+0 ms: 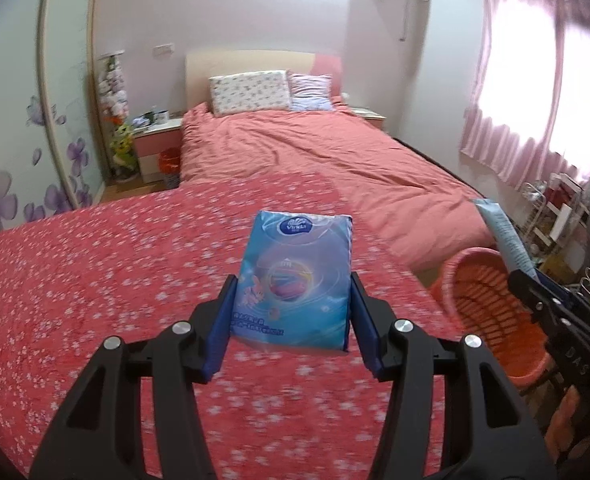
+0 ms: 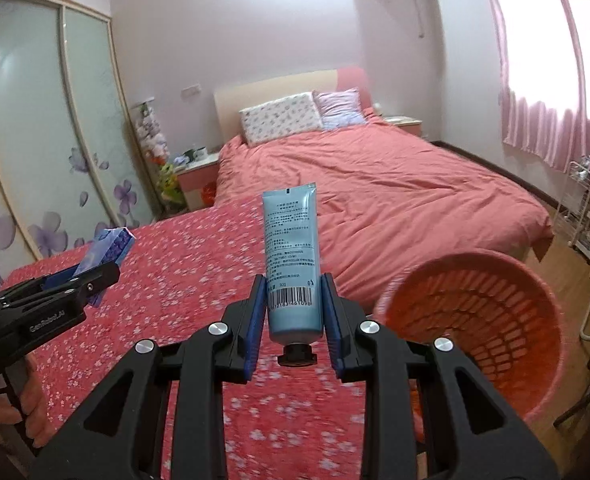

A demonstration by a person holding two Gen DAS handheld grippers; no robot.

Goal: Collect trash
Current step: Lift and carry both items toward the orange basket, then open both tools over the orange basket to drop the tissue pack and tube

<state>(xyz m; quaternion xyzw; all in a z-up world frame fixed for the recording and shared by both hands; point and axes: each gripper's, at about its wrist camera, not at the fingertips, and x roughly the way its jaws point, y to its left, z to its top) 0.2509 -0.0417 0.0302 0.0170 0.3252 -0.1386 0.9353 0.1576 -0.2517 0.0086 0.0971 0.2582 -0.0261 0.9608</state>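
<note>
Orange basket [image 2: 475, 320] rim beside both hand-held grippers — left [image 1: 293, 280] clamps tissue pack [image 1: 295, 276], right [image 2: 293, 282] apparently a tube [image 2: 293, 256].

A surface covered by a red floral cloth [image 1: 95, 280] is seen directly below and ahead of the grippers; nothing is seen lying on it. Beyond it, further ahead, a bed [image 1: 315, 148] under a salmon quilt is seen, with two pillows [image 1: 251, 92] laid at its far end, against the headboard.
</note>
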